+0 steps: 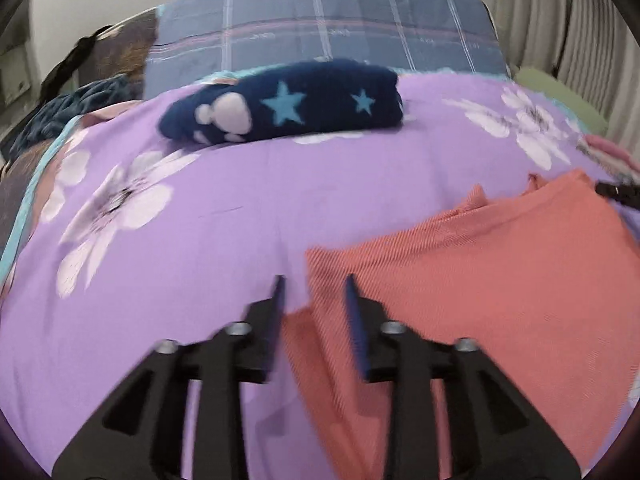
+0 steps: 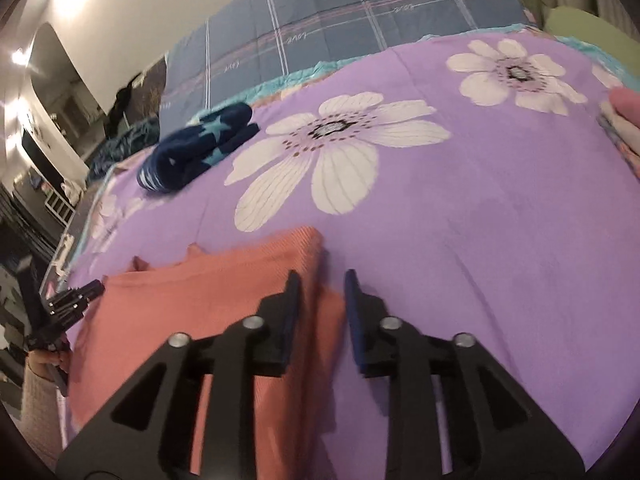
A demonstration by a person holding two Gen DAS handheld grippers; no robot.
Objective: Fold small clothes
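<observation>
Two grippers over a salmon garment on a flowered bed, both with jaws parted.

Left of the left gripper (image 1: 314,280) lies only the purple bedspread (image 1: 208,240) with its white flowers; between its jaws, which stand apart and press on nothing, the near left edge of the salmon ribbed garment (image 1: 480,272) runs, and the cloth spreads flat to their right. Beyond the jaws, well apart, sits a folded navy garment with stars (image 1: 288,104), and behind it a blue plaid cover (image 1: 340,32). The right gripper (image 2: 322,276) has its left finger over the salmon garment's right edge and its right finger over bare bedspread; its jaws are spread and pinch nothing. Far right of them, a pink folded pile (image 2: 624,116) rests at the bed's edge.
</observation>
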